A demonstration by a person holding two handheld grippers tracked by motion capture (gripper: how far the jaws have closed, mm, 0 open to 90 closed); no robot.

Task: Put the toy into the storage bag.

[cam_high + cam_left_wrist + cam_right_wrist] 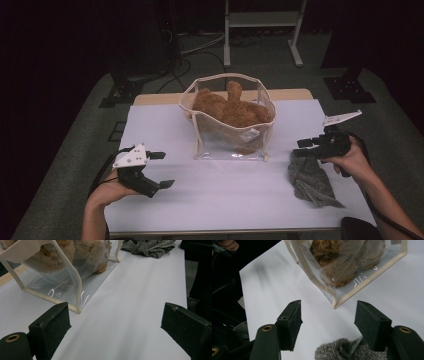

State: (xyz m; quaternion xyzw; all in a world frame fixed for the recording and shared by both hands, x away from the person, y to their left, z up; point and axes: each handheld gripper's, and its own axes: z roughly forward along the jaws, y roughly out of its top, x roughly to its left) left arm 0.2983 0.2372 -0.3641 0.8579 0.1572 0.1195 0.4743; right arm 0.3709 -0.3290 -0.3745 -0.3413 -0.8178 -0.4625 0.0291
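A clear plastic bag (231, 135) with cream trim stands mid-table and holds a brown plush toy (230, 107). A grey fuzzy cloth (311, 181) lies crumpled on the white table at the right. My right gripper (303, 148) hovers just over the cloth's near-left end, jaws apart, nothing between them; the cloth (344, 351) shows beneath its jaws and the bag (352, 267) beyond. My left gripper (161, 170) rests at the table's left front, jaws wide open and empty, facing the bag (62, 277) and the far cloth (148, 246).
The white table top (165, 125) ends in a wooden strip behind the bag. Dark floor, cables and a white stand's legs (262, 35) lie beyond. Bare table surface stretches between the two grippers in front of the bag.
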